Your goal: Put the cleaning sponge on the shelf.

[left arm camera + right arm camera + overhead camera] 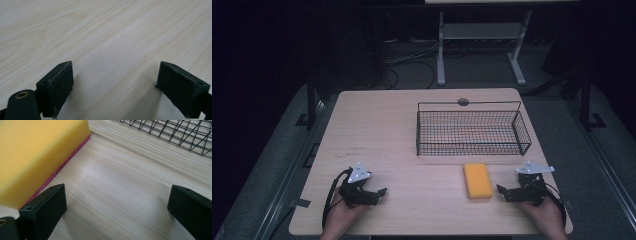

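**Both grippers rest open on the table, the sponge lies beside the right one**

A yellow sponge [477, 180] lies flat on the light wooden table [402, 130], in the near right part of it. It is just in front of a black wire basket [472, 131], with a narrow strip of bare table between the two. In the right gripper view the sponge [37, 152] shows a thin red layer along its bottom edge, and the mesh of the basket [175, 135] crosses the upper right corner.

The right gripper [503, 192] is held low at the near right edge of the table, and its jaws point toward the sponge. It is just beside the sponge but does not touch it. In its own view the right gripper [117, 207] has its two black jaws wide apart, with only bare wood between them; the sponge is close to the left jaw, outside the gap.

The left gripper [382, 192] is at the near left part of the table, well apart from the sponge and the basket. In its own view the left gripper [115, 90] also has its jaws wide apart, with nothing between them, over plain wood.

A person's hand holds each gripper from the bottom of the high view.
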`<state>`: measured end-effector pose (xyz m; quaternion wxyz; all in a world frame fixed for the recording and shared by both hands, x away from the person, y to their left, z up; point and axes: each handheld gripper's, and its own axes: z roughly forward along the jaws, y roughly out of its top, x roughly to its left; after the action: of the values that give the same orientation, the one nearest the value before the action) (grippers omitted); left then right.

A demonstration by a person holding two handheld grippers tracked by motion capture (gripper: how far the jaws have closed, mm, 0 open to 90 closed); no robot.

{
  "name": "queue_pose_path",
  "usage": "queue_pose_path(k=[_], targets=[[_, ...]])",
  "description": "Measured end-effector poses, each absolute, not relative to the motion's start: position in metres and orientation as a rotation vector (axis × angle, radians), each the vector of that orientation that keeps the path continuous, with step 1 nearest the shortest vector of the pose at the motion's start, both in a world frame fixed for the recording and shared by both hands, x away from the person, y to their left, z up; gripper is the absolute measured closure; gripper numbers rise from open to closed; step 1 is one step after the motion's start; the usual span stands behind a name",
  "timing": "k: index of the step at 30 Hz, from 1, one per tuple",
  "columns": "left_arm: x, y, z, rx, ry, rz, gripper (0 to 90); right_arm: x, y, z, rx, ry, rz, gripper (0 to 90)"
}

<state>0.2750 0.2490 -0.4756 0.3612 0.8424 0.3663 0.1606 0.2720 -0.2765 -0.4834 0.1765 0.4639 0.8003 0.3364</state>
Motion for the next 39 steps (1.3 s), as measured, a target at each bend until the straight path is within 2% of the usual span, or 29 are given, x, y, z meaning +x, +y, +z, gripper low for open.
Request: queue_pose_path(k=[7,10,12,13,14,16,17,18,19,20,21,23,30,39], targets=[[0.275,0.249,-0.476,2.17,0.944,0.413,12.9,0.271,-0.277,-0.483,1.311,2.267,0.952,1.6],[0.275,0.249,-0.475,2.17,0.947,0.413,13.0,0.269,-0.278,-0.478,1.327,2.266,0.93,16.3],[0.276,0.25,-0.475,2.169,0.949,0.404,12.9,0.268,-0.279,-0.477,1.331,2.265,0.929,18.3],[0.277,0.251,-0.475,2.161,0.949,0.393,12.9,0.268,-0.28,-0.476,1.342,2.265,0.923,23.5],[0.278,0.252,-0.475,2.151,0.952,0.38,12.9,0.267,-0.281,-0.472,1.35,2.27,0.914,35.0],[0.279,0.254,-0.475,2.134,0.957,0.354,12.9,0.267,-0.281,-0.469,1.349,2.269,0.925,43.2],[0.279,0.254,-0.475,2.134,0.957,0.354,13.0,0.267,-0.281,-0.469,1.349,2.269,0.925,43.2],[0.279,0.254,-0.475,2.137,0.957,0.36,13.1,0.267,-0.281,-0.465,1.345,2.263,0.946,52.6],[0.279,0.254,-0.475,2.137,0.957,0.36,13.1,0.267,-0.281,-0.465,1.345,2.263,0.946,52.6],[0.278,0.252,-0.475,2.149,0.952,0.374,13.1,0.268,-0.282,-0.462,1.345,2.259,0.969,61.0],[0.277,0.25,-0.475,2.165,0.943,0.397,13.1,0.268,-0.282,-0.462,1.345,2.259,0.969,61.0],[0.276,0.248,-0.475,2.173,0.94,0.414,13.1,0.27,-0.283,-0.46,1.341,2.262,0.994,70.1],[0.276,0.248,-0.475,2.173,0.942,0.416,13.1,0.273,-0.282,-0.454,1.314,2.283,1.04,88.3],[0.275,0.249,-0.476,2.169,0.949,0.417,13.1,0.28,-0.278,-0.448,1.276,2.308,1.086,89.4]])
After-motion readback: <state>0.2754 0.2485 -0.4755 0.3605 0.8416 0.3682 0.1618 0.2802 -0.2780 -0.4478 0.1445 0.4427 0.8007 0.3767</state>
